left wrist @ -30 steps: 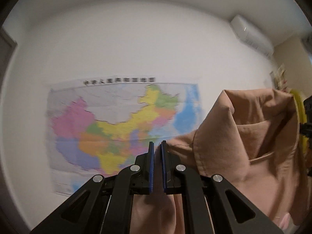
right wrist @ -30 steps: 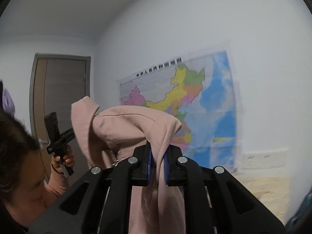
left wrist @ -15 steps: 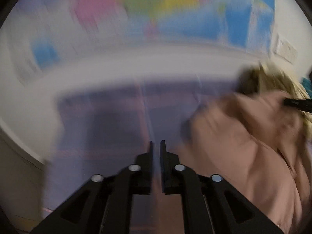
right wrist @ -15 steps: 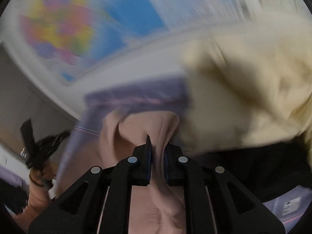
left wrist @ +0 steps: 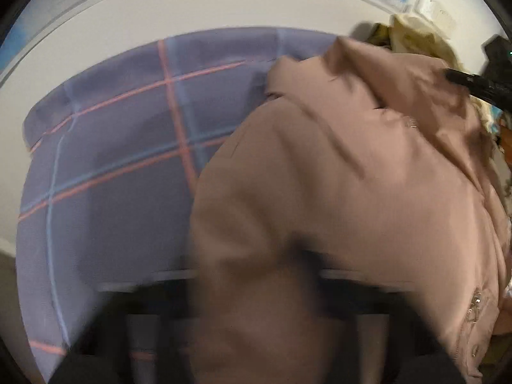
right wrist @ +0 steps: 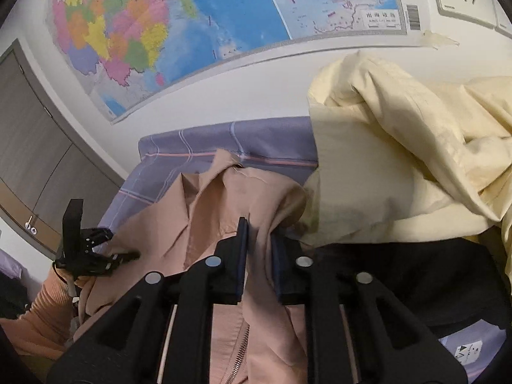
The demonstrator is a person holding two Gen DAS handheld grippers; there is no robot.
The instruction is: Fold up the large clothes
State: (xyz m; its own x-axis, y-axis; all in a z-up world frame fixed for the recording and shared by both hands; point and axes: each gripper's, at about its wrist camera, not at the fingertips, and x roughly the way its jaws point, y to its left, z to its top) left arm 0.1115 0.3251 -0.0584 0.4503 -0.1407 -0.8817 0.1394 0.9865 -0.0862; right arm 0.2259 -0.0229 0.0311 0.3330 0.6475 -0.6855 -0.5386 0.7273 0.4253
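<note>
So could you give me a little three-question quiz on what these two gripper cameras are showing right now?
1. True or false: the pink jacket lies on a purple checked sheet.
2. Which thing is pinned up on the wall? A) a clock B) a map C) a mirror
3. Fill in: to the right of the jacket is a heap of ____ cloth.

Key: 1 true. 2 B. 3 cream-yellow. For the curious: the right gripper has jacket fabric between its fingers, while the left gripper reaches the jacket's far edge.
</note>
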